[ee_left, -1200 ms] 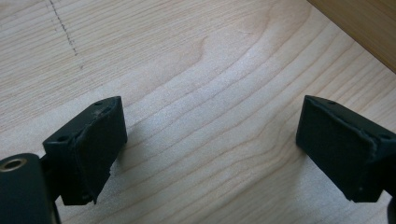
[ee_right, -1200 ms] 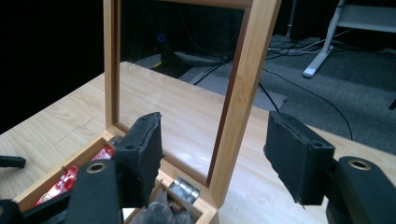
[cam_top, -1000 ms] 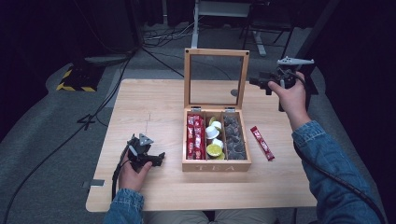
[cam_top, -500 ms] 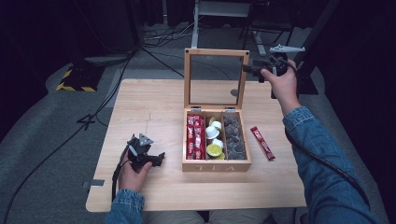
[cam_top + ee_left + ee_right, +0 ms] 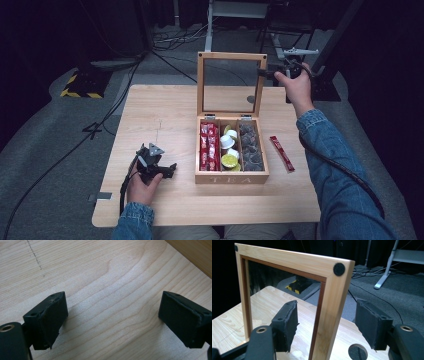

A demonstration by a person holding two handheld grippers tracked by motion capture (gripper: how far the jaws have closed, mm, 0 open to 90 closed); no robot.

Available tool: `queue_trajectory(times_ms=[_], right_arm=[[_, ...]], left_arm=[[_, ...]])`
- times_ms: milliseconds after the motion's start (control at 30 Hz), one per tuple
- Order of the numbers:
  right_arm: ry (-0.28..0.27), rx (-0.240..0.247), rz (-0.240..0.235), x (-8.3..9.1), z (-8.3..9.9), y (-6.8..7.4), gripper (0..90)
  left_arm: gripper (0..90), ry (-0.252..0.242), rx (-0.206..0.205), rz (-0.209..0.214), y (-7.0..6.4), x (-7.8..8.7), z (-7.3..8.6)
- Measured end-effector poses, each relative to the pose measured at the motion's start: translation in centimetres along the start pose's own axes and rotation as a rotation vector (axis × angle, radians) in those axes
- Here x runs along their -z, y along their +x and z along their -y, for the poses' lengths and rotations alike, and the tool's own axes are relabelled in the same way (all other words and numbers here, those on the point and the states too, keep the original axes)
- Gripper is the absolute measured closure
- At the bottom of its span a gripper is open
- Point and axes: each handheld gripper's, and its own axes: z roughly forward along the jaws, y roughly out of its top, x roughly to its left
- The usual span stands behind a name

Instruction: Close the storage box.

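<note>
Lid [image 5: 231,82] of the tea box [image 5: 231,176] stands upright, wooden frame with a clear pane, hinged along the box's far wall. The box sits right of centre on the surface [image 5: 165,112], its front wall close to the near edge.

Your right claw [image 5: 266,73] is up at the lid's top right corner. In the right gripper view the lid's right upright [image 5: 329,315] stands between the two jaws, and the claw [image 5: 327,325] is spread: daylight on both sides of the wood, neither pad pressing it. A black round bumper [image 5: 339,269] marks the lid corner just above the jaws.

Your left claw [image 5: 167,171] rests on the surface near the near-left corner, to the left of the box and apart from it. In the left gripper view the claw [image 5: 112,320] is spread wide over bare wood grain, pinching nothing; a strip of the box wall [image 5: 195,255] shows in the top right of that view.

Box contents, three compartments:
- left: red packets [image 5: 208,145], lying lengthwise
- middle: small cups, white [image 5: 227,141] and yellow-green [image 5: 229,161]
- right: dark wrapped items [image 5: 250,147], type not readable

One red packet [image 5: 282,153] lies on the surface just right of the box, towards the right edge, not touching it.

A round hole [image 5: 357,351] in the surface shows behind the lid, near the far edge.
</note>
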Motion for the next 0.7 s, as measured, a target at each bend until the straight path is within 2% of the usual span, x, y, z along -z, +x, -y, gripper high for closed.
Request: queue_trajectory(times_ms=[333,600,700], right_arm=[[0.018,-0.018,-0.017,-1.1,0.7,-0.4,37.7],[0.05,-0.007,-0.031,-1.6,0.7,-0.1,54.7],[0.052,-0.002,-0.019,-1.6,0.7,0.2,55.0]], left_arm=[[9.1,0.0,0.0,0.0,0.0,0.0,0.0],[9.1,0.0,0.0,0.0,0.0,0.0,0.0],[9.1,0.0,0.0,0.0,0.0,0.0,0.0]])
